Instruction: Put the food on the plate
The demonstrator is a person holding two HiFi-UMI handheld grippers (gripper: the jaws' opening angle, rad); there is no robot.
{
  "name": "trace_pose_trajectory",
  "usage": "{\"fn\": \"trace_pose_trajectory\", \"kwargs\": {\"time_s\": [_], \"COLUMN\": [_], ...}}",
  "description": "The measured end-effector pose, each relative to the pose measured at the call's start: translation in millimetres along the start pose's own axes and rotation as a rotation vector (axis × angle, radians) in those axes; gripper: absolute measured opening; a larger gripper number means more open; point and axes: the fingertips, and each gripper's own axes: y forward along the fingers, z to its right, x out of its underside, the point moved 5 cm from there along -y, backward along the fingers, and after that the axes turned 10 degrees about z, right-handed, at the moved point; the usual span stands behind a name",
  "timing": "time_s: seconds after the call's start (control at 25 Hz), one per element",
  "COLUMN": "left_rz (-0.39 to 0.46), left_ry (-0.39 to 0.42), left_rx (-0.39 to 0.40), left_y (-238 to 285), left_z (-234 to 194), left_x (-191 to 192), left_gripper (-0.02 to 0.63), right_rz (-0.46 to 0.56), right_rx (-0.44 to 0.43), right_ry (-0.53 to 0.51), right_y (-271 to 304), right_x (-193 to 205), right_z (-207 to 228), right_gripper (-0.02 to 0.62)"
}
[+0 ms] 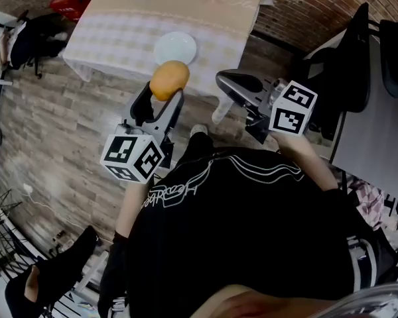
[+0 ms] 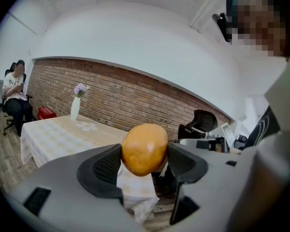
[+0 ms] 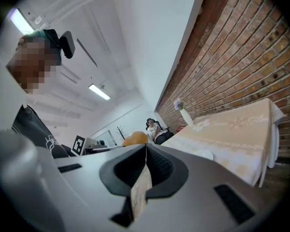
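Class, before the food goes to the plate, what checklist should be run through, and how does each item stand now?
1. Grip: ok, the left gripper has its jaws shut on the orange food.
2. Plate free: ok, the white plate lies bare on the table.
3. Food above plate: not ok, it is held in the air short of it.
4. Right gripper clear: ok, jaws shut, empty, off to the side.

The food [image 1: 169, 79] (round, smooth, orange-yellow) is hanging clamped between the jaws of the left gripper [image 1: 160, 99]. The white round plate [image 1: 175, 48] is lying flat on the tablecloth [image 1: 113, 42].
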Motion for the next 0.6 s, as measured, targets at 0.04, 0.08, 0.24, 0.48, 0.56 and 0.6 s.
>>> {"fn": "trace_pose_trajectory", "kwargs": {"time_s": [0.04,0.08,0.24,0.48,0.56,0.6], "left_rz": [-0.008,-0.017,-0.057,-0.103,-0.119,-0.128], "left_ry": [-0.009,-0.019,-0.025,-0.027,-0.032,-0.036], "left_rx": [0.009,0.016,0.042,0.073,0.080,0.082], "left_y": [6.6,13.3,41.7,80.6,92.8,98.7], "left_z": [-7.2,-14.4,-39.6,-73.2,-84.3,-90.1], "left_x": [-0.6,-1.0,-1.3,3.9,8.1,10.9], "left_gripper": [0.298,0.298,0.298,0.298,0.298,0.298], "right_rz": [0.000,-0.001,0.002,0.007,0.008,0.009], "right_rx": [0.011,0.021,0.064,0.140,0.172,0.187], "right_ry": [0.004,0.007,0.020,0.042,0.045,0.046], "right_y": [5.1,10.0,25.6,38.4,39.3,39.5], "right_x": [-0.7,-1.3,-4.1,-2.1,-1.4,-0.9], "right_z": [4.9,9.8,30.4,61.5,71.5,76.4], "right_gripper": [-0.003,-0.003,-0.003,-0.003,-0.003,-0.003]}}
